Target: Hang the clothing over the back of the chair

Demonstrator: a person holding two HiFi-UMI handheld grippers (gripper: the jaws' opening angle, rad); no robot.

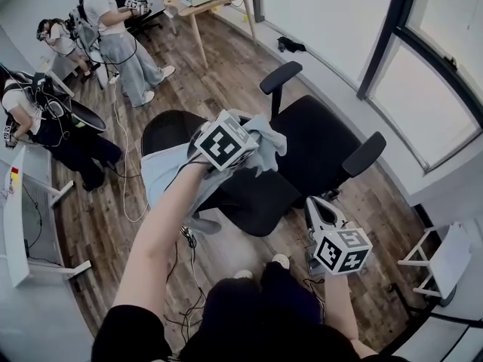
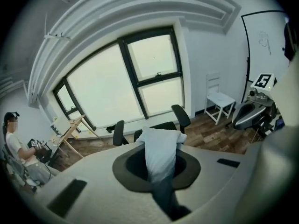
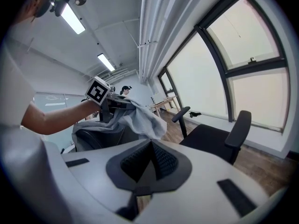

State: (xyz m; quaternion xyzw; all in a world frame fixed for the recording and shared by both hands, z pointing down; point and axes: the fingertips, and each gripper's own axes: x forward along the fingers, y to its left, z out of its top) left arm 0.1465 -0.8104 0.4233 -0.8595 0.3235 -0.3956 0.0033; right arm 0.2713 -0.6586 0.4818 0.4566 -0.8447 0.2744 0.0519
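The left gripper (image 2: 161, 164) is clamped on the light blue garment (image 1: 162, 170), which lies partly over the backrest (image 1: 167, 124) of the black office chair (image 1: 317, 151), the right gripper (image 3: 149, 161) is closed and empty, so I judge only settling and release remain

Left arm (image 1: 162, 232) stretched forward, forearm bare. Left gripper (image 1: 255, 138) tilted downward, jaws pressed together on fold of light blue clothing (image 2: 161, 146). Right arm (image 1: 337, 300) low, near body. Right gripper (image 3: 149, 149) pointing slightly down, jaws together, nothing between.
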